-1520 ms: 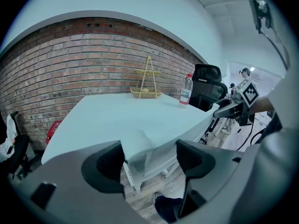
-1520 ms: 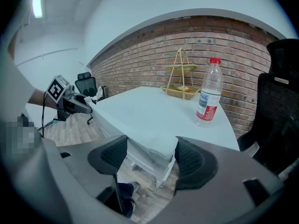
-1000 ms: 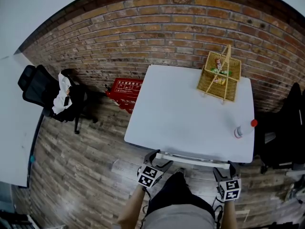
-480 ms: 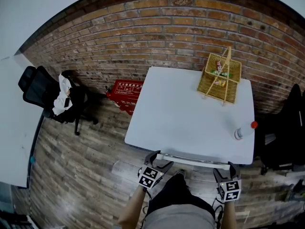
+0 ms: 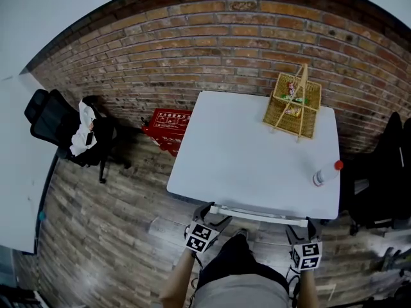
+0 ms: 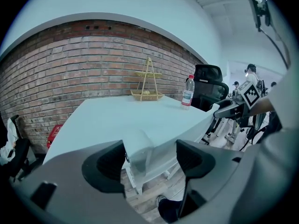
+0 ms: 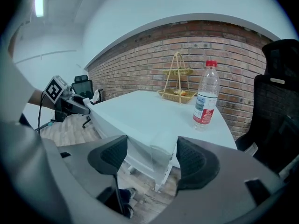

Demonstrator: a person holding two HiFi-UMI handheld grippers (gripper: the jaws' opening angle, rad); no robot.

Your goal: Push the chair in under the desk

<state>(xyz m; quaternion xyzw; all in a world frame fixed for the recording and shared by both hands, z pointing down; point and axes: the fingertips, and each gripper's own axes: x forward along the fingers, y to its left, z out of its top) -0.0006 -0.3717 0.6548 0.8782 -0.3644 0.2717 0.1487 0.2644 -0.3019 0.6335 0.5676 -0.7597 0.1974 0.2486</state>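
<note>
At the desk [image 5: 250, 153] front, left claw [image 6: 150, 158] and right claw [image 7: 152, 158] gape astride its corners, unclear overhead.

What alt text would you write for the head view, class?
From above: the left gripper and right gripper sit at the near edge of a white desk by a brick wall; a wicker basket and bottle stand on it.

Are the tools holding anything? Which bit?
Nothing is clamped. The left tool and the right tool each have a near corner of the white desk between open jaws.
</note>
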